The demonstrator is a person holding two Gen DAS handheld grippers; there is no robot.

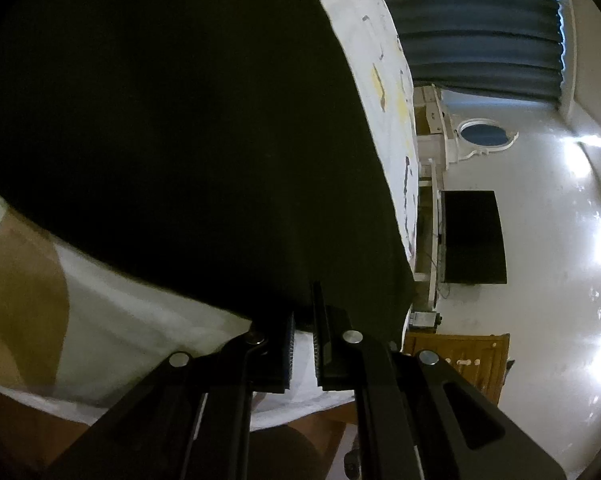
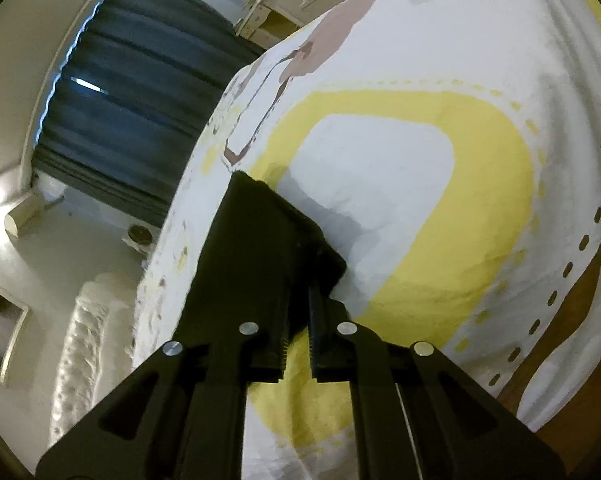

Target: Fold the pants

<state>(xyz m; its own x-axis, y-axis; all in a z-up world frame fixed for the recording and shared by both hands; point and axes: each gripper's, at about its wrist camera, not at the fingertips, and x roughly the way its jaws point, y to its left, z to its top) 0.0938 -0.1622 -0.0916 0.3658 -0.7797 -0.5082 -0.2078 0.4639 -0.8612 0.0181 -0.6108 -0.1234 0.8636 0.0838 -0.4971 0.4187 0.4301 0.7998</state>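
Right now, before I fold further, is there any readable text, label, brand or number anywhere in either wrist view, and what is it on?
None can be read in either view.
Black pants, held by the left gripper and the right gripper: no tag or print shows.
Bedsheet: yellow, brown and grey shapes and dashes only, no letters.
Dark screen: blank.

We see the pants [image 1: 160, 128] as plain black cloth, spread broad across the left view, with a folded corner [image 2: 276, 240] lifted off the bed in the right.
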